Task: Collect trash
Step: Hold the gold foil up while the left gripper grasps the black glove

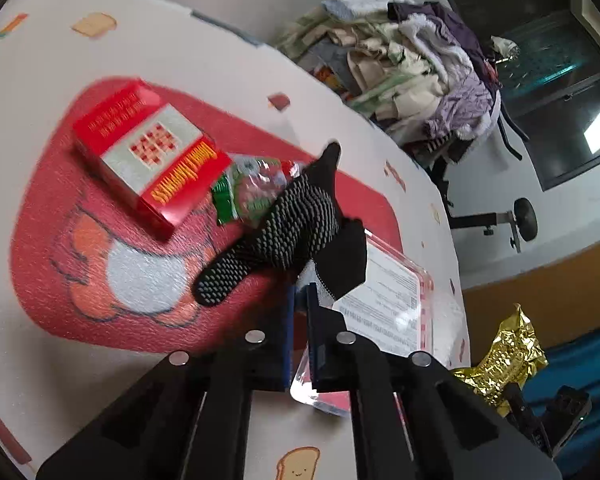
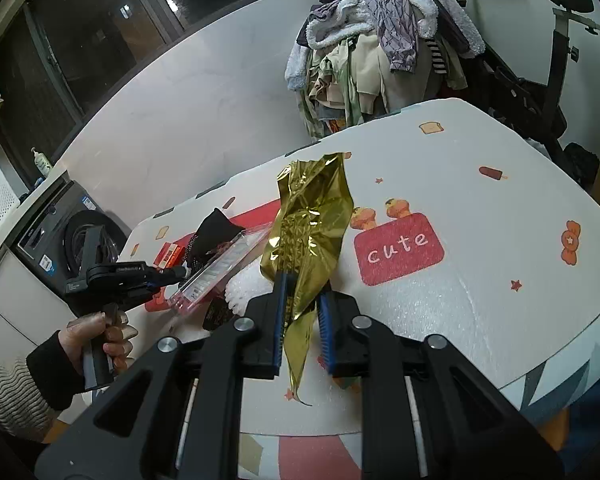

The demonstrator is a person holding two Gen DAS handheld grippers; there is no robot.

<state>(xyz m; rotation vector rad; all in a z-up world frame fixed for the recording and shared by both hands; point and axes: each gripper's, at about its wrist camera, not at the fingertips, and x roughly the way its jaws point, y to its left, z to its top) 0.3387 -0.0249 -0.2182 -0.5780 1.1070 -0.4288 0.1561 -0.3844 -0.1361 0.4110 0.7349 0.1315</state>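
In the left wrist view, the left gripper [image 1: 300,300] is seen low in the centre of the frame with its blue-padded jaws drawn nearly together on the cuff of a black knitted glove with pale grip dots [image 1: 284,236], which is judged to be pinched there so that it can be lifted off the cartoon-printed tablecloth [image 1: 204,60] as one piece. Just beyond the glove, towards the upper left, a red rectangular carton with yellow lettering [image 1: 148,156] and a crumpled clear wrapper with green and red print [image 1: 252,192] lie touching each other; a flat clear plastic blister pack with a printed label [image 1: 388,304] lies at the right of the jaws. In the right wrist view, the right gripper [image 2: 302,312] is shown closed on the lower part of a crumpled gold foil bag [image 2: 312,216], which stands up above the cloth in the centre of the frame, apparently kept aloft pending disposal. Only this view shows the person's hand [image 2: 108,336] on the left tool's handle at lower left; the carton's lettering and the green wrapper are shown clearly only by the left view.
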